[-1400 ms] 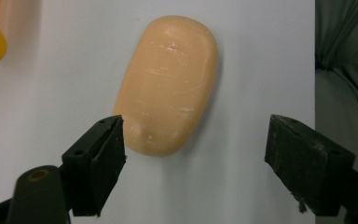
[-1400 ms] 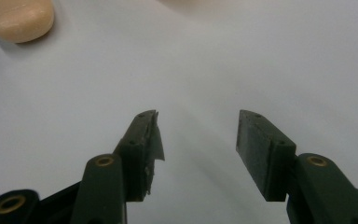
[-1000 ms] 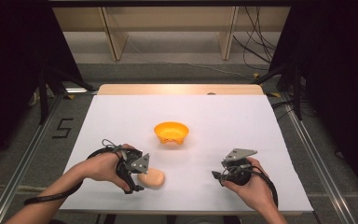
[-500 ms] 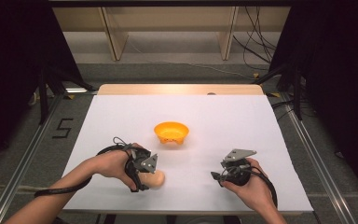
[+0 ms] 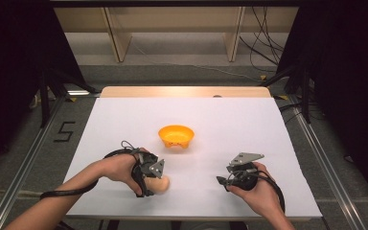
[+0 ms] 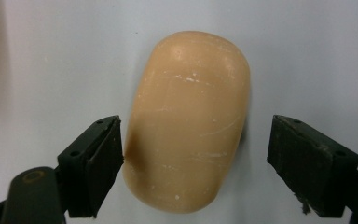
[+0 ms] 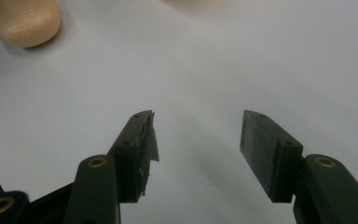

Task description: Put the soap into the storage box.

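So the left claw (image 5: 154,184) is down low over the white worktop (image 5: 249,124), and the tan, rounded lump (image 6: 189,121) (bread roll or potato, can't really tell) sits right between its jaws. In the left gripper view the jaws are spread: the one on that view's left is touching or just about touching the lump's side, while the other stands clearly apart with bare worktop showing in the gap. The lump lies flat on the worktop, long axis running away from the claw, poking out past the jaw tips. Nothing's pinched.

Meanwhile the right claw (image 5: 223,181) hangs over bare worktop well off to the side, jaws spread wide with nothing between them. From its own camera the lump (image 7: 26,19) shows far out ahead and off to the left, well apart from its jaws.

An orange bowl (image 5: 176,136) sits farther out on the worktop, beyond both claws, roughly between them and a bit nearer the left one.
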`<state>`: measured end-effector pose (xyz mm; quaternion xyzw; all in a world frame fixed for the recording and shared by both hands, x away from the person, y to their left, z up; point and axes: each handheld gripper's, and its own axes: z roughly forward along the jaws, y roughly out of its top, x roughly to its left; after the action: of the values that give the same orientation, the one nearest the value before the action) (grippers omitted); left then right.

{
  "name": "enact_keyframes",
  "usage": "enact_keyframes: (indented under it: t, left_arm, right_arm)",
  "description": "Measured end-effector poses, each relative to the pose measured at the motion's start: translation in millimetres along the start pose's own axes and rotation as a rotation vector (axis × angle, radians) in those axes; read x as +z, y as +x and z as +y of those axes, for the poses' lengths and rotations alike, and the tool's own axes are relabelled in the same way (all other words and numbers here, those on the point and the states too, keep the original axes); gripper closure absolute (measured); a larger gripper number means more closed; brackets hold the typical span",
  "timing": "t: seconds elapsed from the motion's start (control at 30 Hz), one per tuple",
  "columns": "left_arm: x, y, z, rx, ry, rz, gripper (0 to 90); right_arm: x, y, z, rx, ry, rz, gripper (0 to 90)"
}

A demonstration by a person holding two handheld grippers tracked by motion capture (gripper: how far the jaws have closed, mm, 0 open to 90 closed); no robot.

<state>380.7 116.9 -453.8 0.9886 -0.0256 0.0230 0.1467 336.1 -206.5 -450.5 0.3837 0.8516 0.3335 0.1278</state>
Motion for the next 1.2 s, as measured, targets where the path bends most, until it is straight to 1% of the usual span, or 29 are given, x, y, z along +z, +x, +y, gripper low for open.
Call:
enact_keyframes:
  t: [0.1,0.17,0.2,0.37,0.4,0.47,0.5,0.53,0.57,0.6,0.67,0.7,0.73,0.77,0.8,0.87,0.97,1.0,1.03,1.07,1.1,1.13,1.17,1.2]
  left_arm:
    - [1.3,1.9,1.4,-0.005,0.003,-0.005,17.9]
    - [1.8,3.5,2.8,0.009,0.021,-0.010,18.1]
    - [2.6,3.1,3.1,0.000,0.014,-0.010,18.2]
    - [3.8,3.8,4.9,0.007,0.033,-0.016,19.4]
    - [5.3,3.0,5.2,-0.009,0.022,-0.021,19.5]
    - [6.0,3.0,5.6,-0.016,0.019,-0.023,19.7]
    - [5.4,4.8,6.1,0.008,0.042,-0.021,19.7]
    - [6.1,5.0,6.6,0.010,0.047,-0.023,19.9]
    - [6.1,5.0,6.6,0.010,0.047,-0.023,19.9]
    - [6.9,5.2,7.3,0.006,0.046,-0.028,20.1]
    - [7.4,5.3,7.5,0.003,0.046,-0.030,20.4]
    - [7.7,6.1,7.6,0.010,0.053,-0.033,20.4]
    - [8.8,6.8,7.5,0.015,0.054,-0.027,20.8]
    - [8.8,6.8,7.5,0.015,0.054,-0.027,21.0]
    - [10.2,6.3,7.2,0.003,0.051,-0.033,21.3]
    - [10.8,6.4,7.2,0.001,0.051,-0.035,21.6]
    - [11.2,7.6,7.8,0.011,0.062,-0.032,22.7]
    - [11.6,7.3,7.7,0.000,0.058,-0.033,22.7]
    - [12.4,6.9,7.5,-0.020,0.046,-0.034,23.2]
    - [11.4,9.1,7.6,0.001,0.063,-0.030,24.6]
    - [11.6,9.2,7.4,-0.005,0.063,-0.031,24.6]
    - [11.7,9.8,7.3,-0.004,0.064,-0.032,24.6]
    - [12.3,10.2,7.4,-0.005,0.067,-0.035,24.9]
    - [12.9,9.6,7.4,-0.008,0.065,-0.036,25.3]
  right_arm:
    - [0.2,0.0,-0.4,0.006,0.003,0.004,45.2]
    - [0.2,0.0,-0.2,0.004,0.001,0.005,45.2]
    - [0.1,0.1,-0.1,0.004,0.001,0.005,45.2]
    - [0.6,0.0,-0.4,0.007,0.002,0.009,45.2]
    - [0.6,-0.1,-0.4,0.008,0.001,0.009,45.2]
    - [0.6,-0.1,-0.3,0.009,0.000,0.010,45.2]
    - [0.0,1.0,-0.4,0.025,0.008,0.013,45.2]
    - [0.9,-0.1,-0.4,0.008,-0.002,0.011,45.2]
    - [0.9,-0.1,-0.4,0.008,-0.002,0.011,45.2]
    - [0.5,1.0,-0.1,0.025,0.006,0.018,45.2]
    - [0.5,1.1,-0.1,0.024,0.007,0.019,45.2]
    - [2.3,0.7,-0.9,0.013,-0.011,0.011,45.2]
    - [0.9,0.2,-0.6,0.010,0.001,0.016,45.2]
    - [0.9,0.2,-0.6,0.010,0.001,0.016,45.2]
    - [0.2,0.9,-0.7,0.026,0.009,0.019,45.2]
    - [0.2,0.7,-0.7,0.025,0.009,0.018,45.3]
    - [0.2,1.0,-1.0,0.026,0.009,0.020,45.2]
    - [0.2,1.0,-1.0,0.026,0.009,0.020,45.2]
    - [0.2,1.0,-0.9,0.026,0.009,0.020,45.2]
    - [0.2,0.8,-0.9,0.026,0.007,0.020,45.2]
    - [0.2,0.8,-0.9,0.026,0.007,0.020,45.2]
    - [-0.3,1.3,-0.7,0.037,0.011,0.024,45.2]
    - [0.3,0.7,-1.0,0.024,0.007,0.020,45.3]
    - [0.3,0.9,-1.1,0.026,0.008,0.022,45.3]
